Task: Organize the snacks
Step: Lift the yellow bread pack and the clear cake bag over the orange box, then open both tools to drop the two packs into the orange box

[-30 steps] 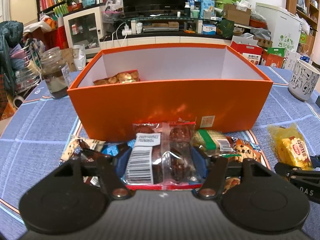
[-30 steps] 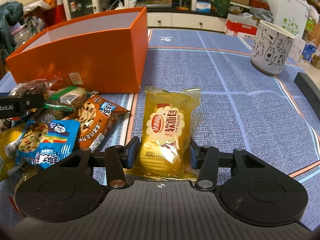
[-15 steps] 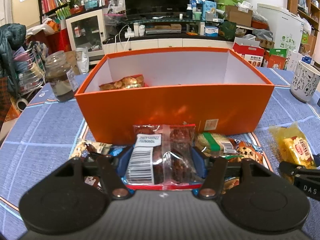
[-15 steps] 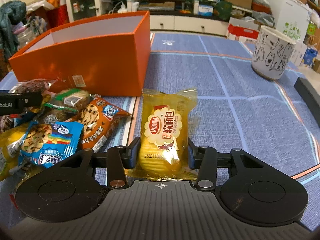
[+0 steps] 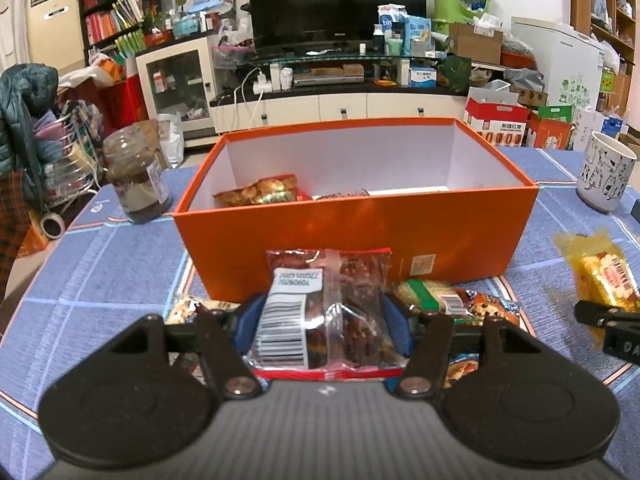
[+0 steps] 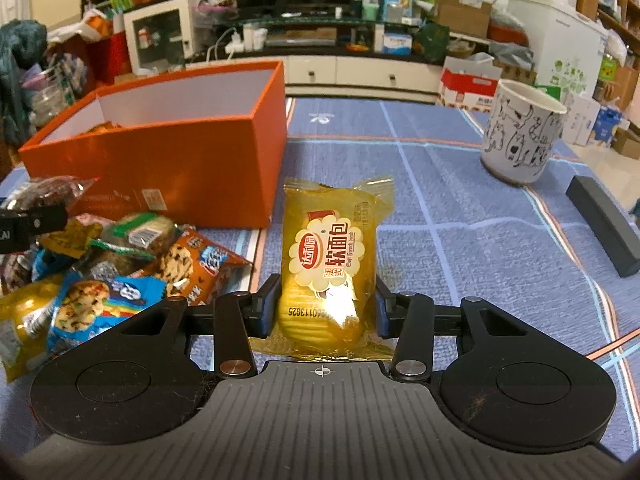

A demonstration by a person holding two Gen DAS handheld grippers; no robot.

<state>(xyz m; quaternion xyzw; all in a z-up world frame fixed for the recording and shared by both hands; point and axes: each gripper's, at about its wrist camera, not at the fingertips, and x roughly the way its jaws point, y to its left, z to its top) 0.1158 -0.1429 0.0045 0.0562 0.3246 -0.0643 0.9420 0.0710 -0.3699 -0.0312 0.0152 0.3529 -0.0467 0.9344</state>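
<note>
Right wrist view: the right gripper has just pinched shut on the yellow bread packet while the left gripper clamps the dark snack bag, both seemingly ready for the orange box ahead.

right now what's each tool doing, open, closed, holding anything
Left tool: closed on the clear packet of dark snacks.
Right tool: its jaws have just been closing; now shut on the yellow soft bread packet.
</note>
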